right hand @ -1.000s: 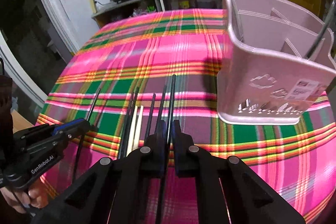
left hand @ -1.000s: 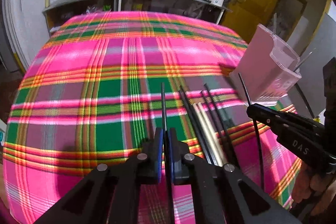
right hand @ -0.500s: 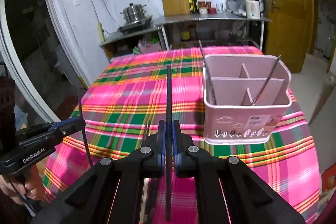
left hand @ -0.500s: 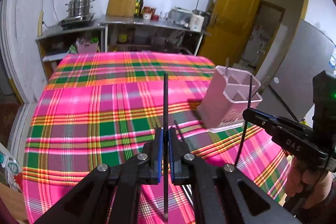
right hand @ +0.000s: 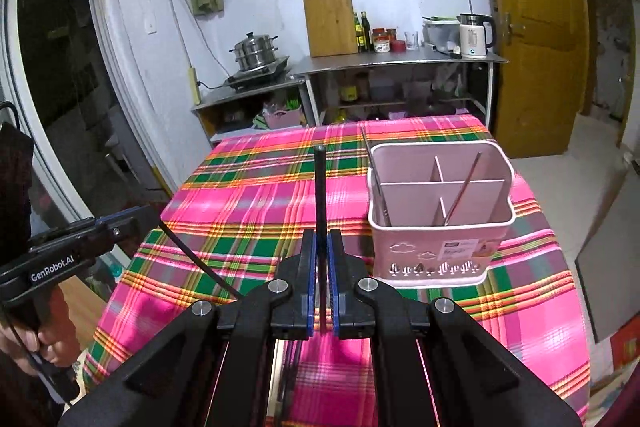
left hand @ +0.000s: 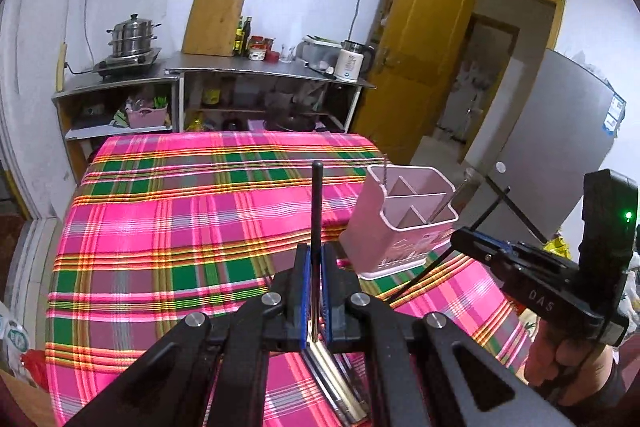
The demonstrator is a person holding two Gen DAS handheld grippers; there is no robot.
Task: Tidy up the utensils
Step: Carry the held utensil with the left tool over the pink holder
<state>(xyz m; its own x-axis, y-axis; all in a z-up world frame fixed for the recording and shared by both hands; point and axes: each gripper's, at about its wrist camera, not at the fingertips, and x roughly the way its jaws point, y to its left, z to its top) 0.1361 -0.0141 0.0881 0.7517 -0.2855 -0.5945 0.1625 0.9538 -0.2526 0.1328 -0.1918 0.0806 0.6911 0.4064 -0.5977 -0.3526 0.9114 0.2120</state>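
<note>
A single black chopstick [left hand: 317, 203] is being gripped by the left tongs [left hand: 314, 291], closed on its lower part so that the stick is pointing up and away along the fingers. Another black chopstick [right hand: 320, 195] is being gripped the same way by the right tongs [right hand: 321, 287]. Both sticks are being held in the air above the plaid tabletop [right hand: 248, 195], well apart from the pink holder [right hand: 440, 227], which is standing upright near the right side of the tabletop. This raised, lengthwise grip is judged to be chosen so that each stick can be tipped down, point first, into one of the holder's compartments.

Two thin metal utensils are already leaning inside the holder: one [right hand: 376, 183] against its left wall, one [right hand: 462, 193] slanting across a compartment on the right. Which ends they are resting on cannot be told, since their lower parts are being hidden by the walls and dividers.

More chopsticks [left hand: 336, 383] are lying on the tabletop just under the left tongs, pale and dark together; their count is hard to make out, because they are being covered by the tongs' frame and cut off at the lower edge. The lower ends of both held sticks are likewise being hidden between the fingers.
</note>
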